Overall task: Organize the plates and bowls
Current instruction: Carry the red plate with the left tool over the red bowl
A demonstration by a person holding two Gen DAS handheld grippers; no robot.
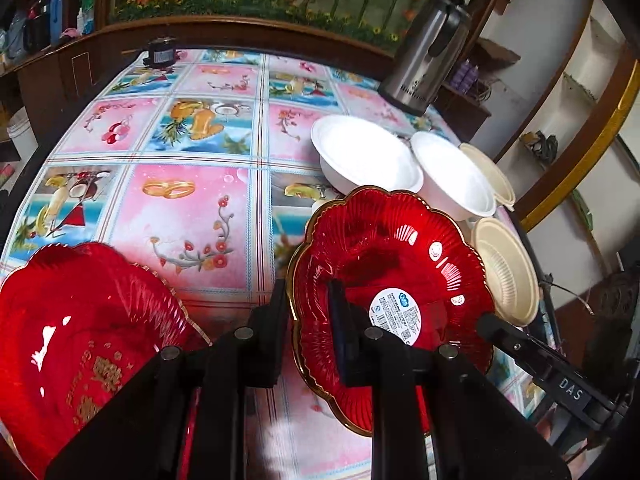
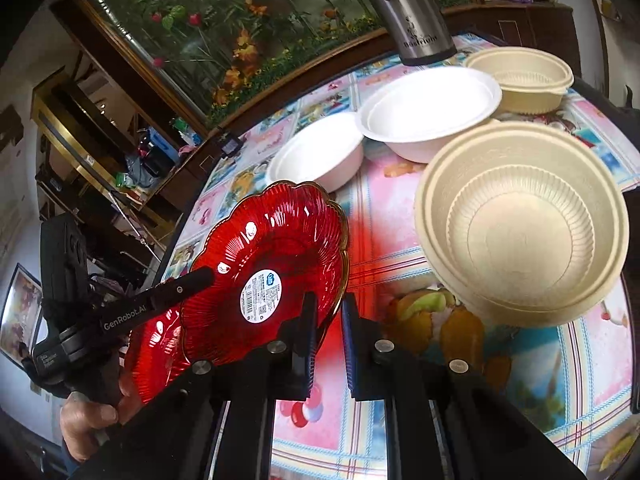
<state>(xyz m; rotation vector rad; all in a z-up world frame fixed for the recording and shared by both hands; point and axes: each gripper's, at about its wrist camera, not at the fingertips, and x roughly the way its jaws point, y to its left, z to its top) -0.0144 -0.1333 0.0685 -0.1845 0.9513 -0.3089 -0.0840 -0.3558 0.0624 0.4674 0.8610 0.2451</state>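
A red scalloped plate with a gold rim is up off the surface and tilted, with both grippers at its edge. In the left wrist view it sits at about 3 o'clock from the middle. The left gripper has its fingers on either side of the plate's rim at the plate's 8 o'clock edge, one finger over the plate and one outside it, so it looks like it is gripping the rim. A white round sticker is stuck on the plate.

In the right wrist view the same plate is at 9 o'clock from the middle. The right gripper has the plate's rim between its fingers at the plate's 4 o'clock edge. There is a small gap on one side, so I cannot tell if it is squeezing the rim.

A second red plate with gold letters lies at 8 o'clock in the left view, flat on the surface.

Two white bowls sit side by side at 12 o'clock in the right view. A cream bowl is at 3 o'clock, close to the fingers. Another cream bowl is at 1 o'clock, near a shiny metal jug.

The surface has a bright cloth with pink and blue squares.
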